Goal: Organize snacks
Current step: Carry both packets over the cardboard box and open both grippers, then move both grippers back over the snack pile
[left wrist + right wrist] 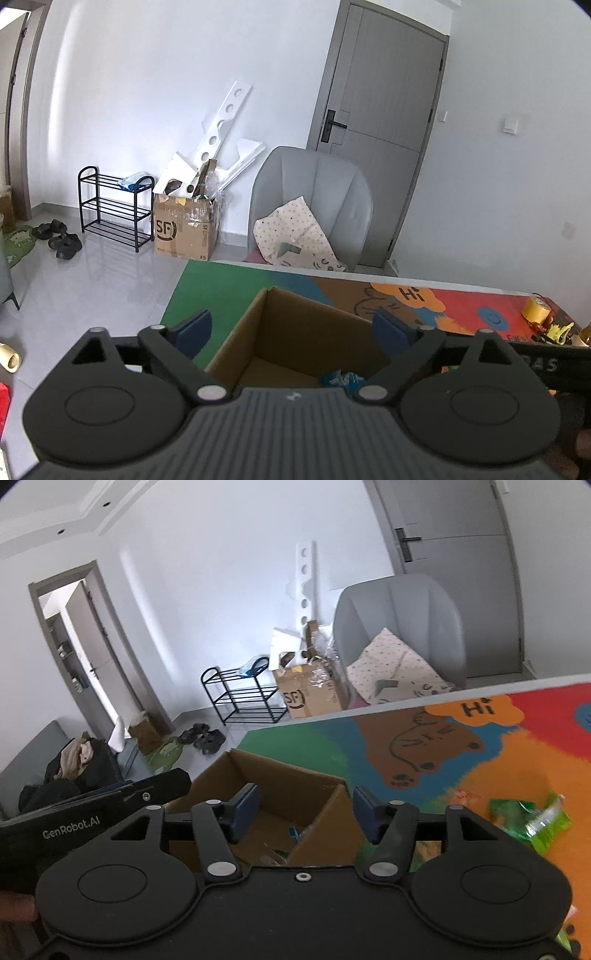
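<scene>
Cardboard fills the lower middle of both views: an open cardboard box (pixel 295 332) sits on the colourful mat (pixel 207 291) that covers the surface. In the left wrist view, a black shoe rack (pixel 110 206) stands at centre left on the floor, a taped carton (pixel 184 229) beside it, then a grey chair (pixel 314 199) with a patterned cushion (pixel 295 236). Lower down, the left hand-held gripper (pixel 293 330) hangs over the box with its jaws spread wide and nothing between them; a blue snack packet (pixel 340 378) lies inside the box, just past the gripper body. At the far right, a roll of yellow tape (pixel 535 310) rests on the mat.

In the right wrist view, the left tool's black body juts in at lower left. The right hand-held gripper (pixel 304 814) is spread part way, empty, over the box's right corner. Green snack bags (pixel 535 819) lie on the mat at lower right, apart from the box.
</scene>
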Motion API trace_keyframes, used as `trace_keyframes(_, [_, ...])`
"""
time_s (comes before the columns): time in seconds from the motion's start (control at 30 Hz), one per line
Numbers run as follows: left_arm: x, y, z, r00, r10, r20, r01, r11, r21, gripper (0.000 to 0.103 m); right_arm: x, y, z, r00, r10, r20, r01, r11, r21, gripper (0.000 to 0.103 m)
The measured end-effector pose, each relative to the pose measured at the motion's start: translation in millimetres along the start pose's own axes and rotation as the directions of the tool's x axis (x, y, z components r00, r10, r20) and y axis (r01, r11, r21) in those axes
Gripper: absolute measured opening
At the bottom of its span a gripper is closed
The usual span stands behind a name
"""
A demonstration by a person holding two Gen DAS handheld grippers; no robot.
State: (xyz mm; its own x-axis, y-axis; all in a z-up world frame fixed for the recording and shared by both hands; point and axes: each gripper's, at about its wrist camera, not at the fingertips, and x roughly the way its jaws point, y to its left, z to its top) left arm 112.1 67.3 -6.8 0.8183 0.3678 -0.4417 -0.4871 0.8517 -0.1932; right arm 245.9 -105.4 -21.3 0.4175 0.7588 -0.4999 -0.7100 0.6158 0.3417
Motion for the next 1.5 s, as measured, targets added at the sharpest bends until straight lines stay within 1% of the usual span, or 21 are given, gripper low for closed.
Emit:
trace_keyframes(0.1, [-3.0, -6.2, -3.1, 1.0, -0.001, -0.008, 0.001, 1.0, 0.009, 0.096, -7.8, -5.8, -4.6, 1.0, -0.014, -0.003, 0.014, 1.0, 0.011, 0.061])
trace_keyframes(0.17, [-7.5, -10.5, -6.2, 1.0, -0.003, -0.006, 0.003, 1.0, 0.016, 0.097, -14.2, -9.2, -7.8, 1.0, -0.021, 0.005, 0.021, 1.0, 0.015, 0.07])
trace_keyframes(0.2, [-9.8, -13.5, -7.3, 1.0, -0.007, -0.005, 0.007, 1.0, 0.019, 0.097, -17.4, -11.2, -9.6, 1.0, -0.025, 0.01, 0.025, 1.0, 0.015, 0.072])
trace_keyframes(0.27, [-12.8, -18.6, -10.1, 1.0, -0.016, -0.01, 0.016, 0.999, 0.029, 0.097, -24.2, -15.7, -11.0, 0.999, -0.031, 0.023, 0.031, 0.999, 0.017, 0.081])
trace_keyframes(0.47, [-19.3, -33.2, -20.6, 0.999, -0.037, -0.031, 0.039, 0.998, 0.054, 0.098, -41.8, -27.6, -21.0, 0.998, -0.05, 0.046, 0.048, 0.998, 0.041, 0.093])
trace_keyframes(0.57, [-22.0, -40.6, -25.4, 0.998, -0.052, -0.038, 0.054, 0.997, 0.057, 0.099, -50.4, -33.5, -26.4, 0.997, -0.062, 0.055, 0.06, 0.997, 0.053, 0.096])
trace_keyframes(0.87, [-34.4, -64.0, -41.1, 0.995, -0.091, -0.045, 0.094, 0.993, 0.073, 0.1, -74.0, -53.4, -41.7, 0.992, -0.099, 0.075, 0.094, 0.993, 0.073, 0.102])
trace_keyframes(1.1, [-39.0, -82.1, -51.9, 0.993, -0.101, -0.057, 0.106, 0.991, 0.083, 0.1, -92.4, -70.3, -54.0, 0.989, -0.125, 0.082, 0.117, 0.989, 0.094, 0.102])
trace_keyframes(1.23, [-40.8, -89.9, -57.4, 0.99, -0.116, -0.076, 0.123, 0.989, 0.083, 0.1, -103.9, -76.5, -60.1, 0.987, -0.131, 0.09, 0.124, 0.989, 0.08, 0.103])
trace_keyframes(1.33, [-42.4, -97.5, -63.2, 0.989, -0.121, -0.084, 0.128, 0.988, 0.086, 0.102, -109.8, -83.0, -64.8, 0.987, -0.137, 0.082, 0.13, 0.988, 0.088, 0.103])
trace_keyframes(1.5, [-44.0, -108.8, -75.4, 0.985, -0.14, -0.103, 0.149, 0.985, 0.089, 0.103, -119.5, -95.6, -74.7, 0.984, -0.166, 0.07, 0.158, 0.982, 0.107, 0.103])
